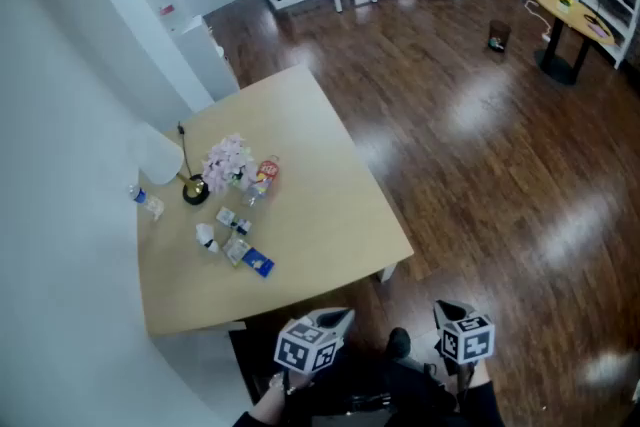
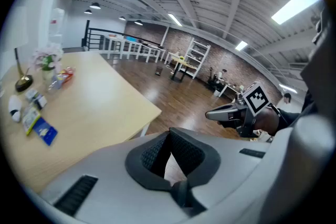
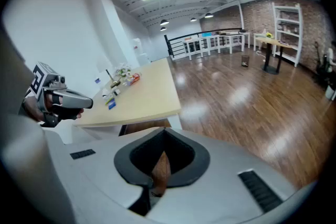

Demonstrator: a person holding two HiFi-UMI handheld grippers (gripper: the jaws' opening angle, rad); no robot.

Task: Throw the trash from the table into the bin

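Noted trash (image 1: 238, 249) on table (image 1: 320, 195), left-centre of frame, well up-left of both grippers. Nearer to left gripper (image 1: 343, 319), bottom centre, than right gripper (image 1: 447, 310). Jaws pressed together on both, empty. Likely calls for up-left reach.

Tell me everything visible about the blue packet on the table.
The blue packet is small, flat and roughly rectangular, like a wrapper; its print is too small to read. It lies on the light wooden table, nearest the person of the litter, right beside a pale packet. Nothing holds it.
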